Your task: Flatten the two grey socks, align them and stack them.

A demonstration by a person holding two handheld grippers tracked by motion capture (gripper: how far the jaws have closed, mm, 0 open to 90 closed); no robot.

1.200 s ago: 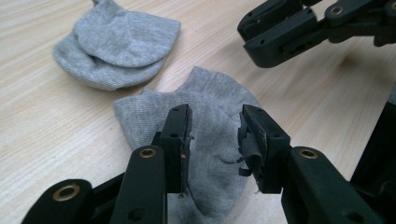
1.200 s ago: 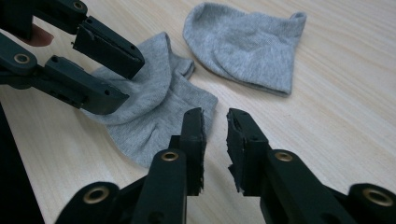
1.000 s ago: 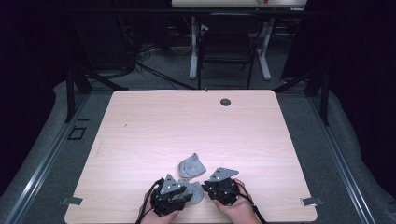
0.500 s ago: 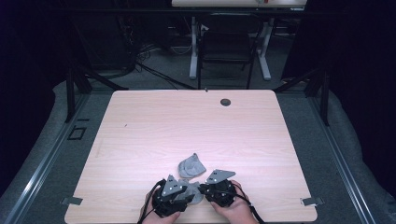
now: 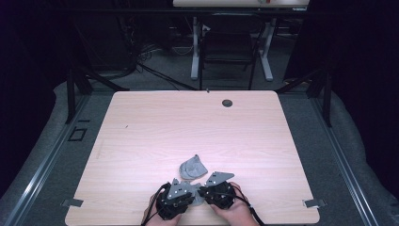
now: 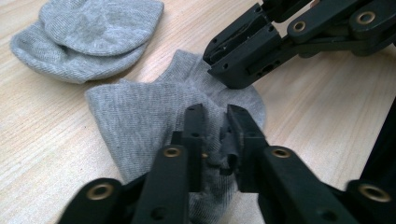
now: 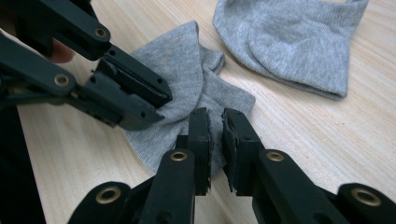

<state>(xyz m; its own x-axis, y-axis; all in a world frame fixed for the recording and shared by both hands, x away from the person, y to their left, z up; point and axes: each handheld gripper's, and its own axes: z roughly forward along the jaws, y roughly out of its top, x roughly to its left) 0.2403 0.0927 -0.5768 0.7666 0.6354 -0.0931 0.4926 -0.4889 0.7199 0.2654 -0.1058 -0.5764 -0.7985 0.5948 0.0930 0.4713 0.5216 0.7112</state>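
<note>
Pale wood-grain laminate forms the top of the rectangular table (image 5: 155,136), which stands on grey flooring in a dark room; one small round black grommet (image 5: 227,102) sits near its far edge. Beyond the table stand the white legs of a second desk (image 5: 194,52) and loose dark cables on the floor.

Count of items on the table: two grey knit ankle socks. The first grey sock (image 5: 192,166), ribbed and folded over on itself into a rounded lump, lies free just beyond the grippers (image 6: 88,37) (image 7: 294,42). The second grey sock (image 6: 140,116), of the same fine knit, lies flattened and creased near the table's near edge, between the two grippers (image 7: 187,79).

Count of grippers: two, black, each with two jointed jaws with brass-coloured pivot pins, and each topped by a grey three-cornered plate in the high view. The left gripper (image 5: 175,200) (image 6: 216,135) has its jaws closed on a bunched fold of the second sock, fabric pinched between them. The right gripper (image 5: 217,193) (image 7: 215,135) likewise has its jaws clamped on an edge of the same sock, a thin layer of cloth visible in the narrow gap. Both grip opposite sides of that sock, tips near each other. A hand (image 5: 235,214) holds each gripper at the table's near edge.
</note>
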